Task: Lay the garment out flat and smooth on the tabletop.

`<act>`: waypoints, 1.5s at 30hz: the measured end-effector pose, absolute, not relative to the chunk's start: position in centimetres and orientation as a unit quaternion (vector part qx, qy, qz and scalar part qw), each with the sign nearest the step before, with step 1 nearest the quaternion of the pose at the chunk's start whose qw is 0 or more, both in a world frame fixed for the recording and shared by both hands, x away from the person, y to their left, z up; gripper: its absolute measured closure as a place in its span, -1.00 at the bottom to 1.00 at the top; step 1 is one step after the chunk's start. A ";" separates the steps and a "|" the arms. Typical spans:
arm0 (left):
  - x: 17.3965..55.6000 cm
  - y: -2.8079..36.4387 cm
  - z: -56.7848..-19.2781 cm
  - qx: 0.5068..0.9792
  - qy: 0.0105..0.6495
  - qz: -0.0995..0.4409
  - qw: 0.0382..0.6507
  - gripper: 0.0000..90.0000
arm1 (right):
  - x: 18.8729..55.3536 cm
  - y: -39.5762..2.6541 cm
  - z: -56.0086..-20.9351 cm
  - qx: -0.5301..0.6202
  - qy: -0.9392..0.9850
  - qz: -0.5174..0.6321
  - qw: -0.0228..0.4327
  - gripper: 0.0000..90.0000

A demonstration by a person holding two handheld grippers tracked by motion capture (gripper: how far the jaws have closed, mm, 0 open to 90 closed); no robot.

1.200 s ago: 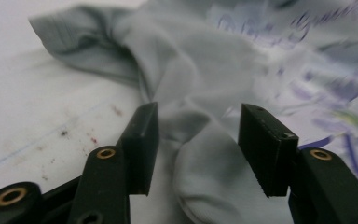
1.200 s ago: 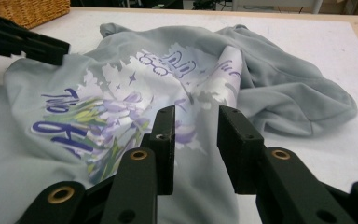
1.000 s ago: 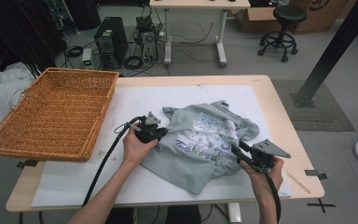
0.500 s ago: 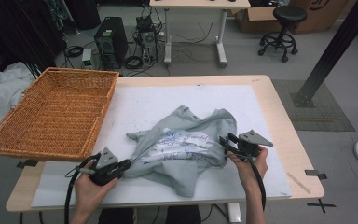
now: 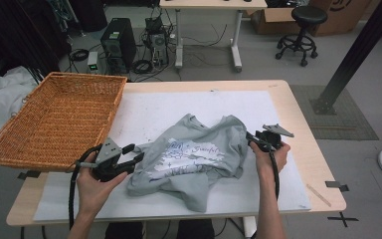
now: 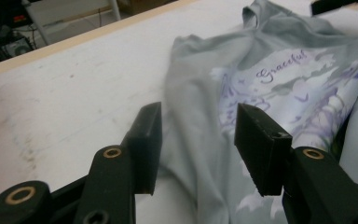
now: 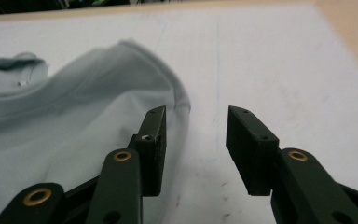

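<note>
A grey T-shirt with a pale purple print lies crumpled on the white mat. My left gripper sits at the shirt's left edge. Its jaws have just been opening and now stand apart. In the left gripper view the shirt runs under the gap of the left gripper, and the pads do not press it. My right gripper is at the shirt's right side, open. In the right gripper view the shirt's hem lies under the left jaw of the right gripper, with bare mat in the gap.
A large wicker basket stands at the table's left, overhanging the edge. The wooden table edge runs close on the right. Beyond the table are a second desk, computers, cables and a stool on the floor.
The left gripper pulled the shirt's left side toward the near left corner, then opened and let it go. The right gripper moved away from the person along the shirt's right edge.
</note>
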State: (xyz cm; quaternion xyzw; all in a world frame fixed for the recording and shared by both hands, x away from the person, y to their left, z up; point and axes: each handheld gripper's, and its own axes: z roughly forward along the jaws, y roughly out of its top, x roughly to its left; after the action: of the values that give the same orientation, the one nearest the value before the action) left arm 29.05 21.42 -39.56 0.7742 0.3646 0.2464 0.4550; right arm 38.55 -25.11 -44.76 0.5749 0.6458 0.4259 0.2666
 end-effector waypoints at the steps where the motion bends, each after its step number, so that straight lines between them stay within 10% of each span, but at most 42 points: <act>1: 29.2 21.1 -39.6 0.773 0.364 0.244 0.459 0.17 | 38.7 -24.8 -45.2 0.574 0.652 0.427 0.252 0.29; 4: 29.4 20.4 -39.9 0.774 0.362 0.240 0.461 0.17 | 38.9 -23.9 -46.0 0.567 0.666 0.426 0.232 0.44; 6: 29.6 20.3 -40.1 0.774 0.364 0.237 0.461 0.17 | 38.8 -23.1 -46.4 0.560 0.672 0.420 0.242 0.97; 12: 31.4 20.4 -40.4 0.759 0.384 0.232 0.472 0.18 | 42.6 -25.3 -44.2 0.554 0.695 0.329 0.319 1.00; 27: 41.4 14.7 -43.4 0.803 0.385 0.168 0.423 0.12 | 43.6 -24.3 -40.6 0.481 0.722 0.335 0.368 0.45; 33: 39.6 12.4 -43.4 0.825 0.327 0.142 0.438 0.97 | 40.9 -22.7 -40.1 0.439 0.734 0.374 0.360 0.37; 39: 36.6 8.7 -43.5 0.842 0.236 0.054 0.483 0.94 | 40.3 -21.7 -40.4 0.433 0.728 0.402 0.346 0.35; 45: 34.8 5.8 -44.8 0.870 0.176 0.015 0.461 0.44 | 40.2 -19.7 -41.5 0.417 0.743 0.415 0.321 0.28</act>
State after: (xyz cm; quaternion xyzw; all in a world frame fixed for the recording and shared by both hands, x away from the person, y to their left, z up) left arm 34.76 5.77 -44.80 0.8698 0.1761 0.0153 0.4607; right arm 40.16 -19.75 -41.51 0.4169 0.7426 0.4146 0.3207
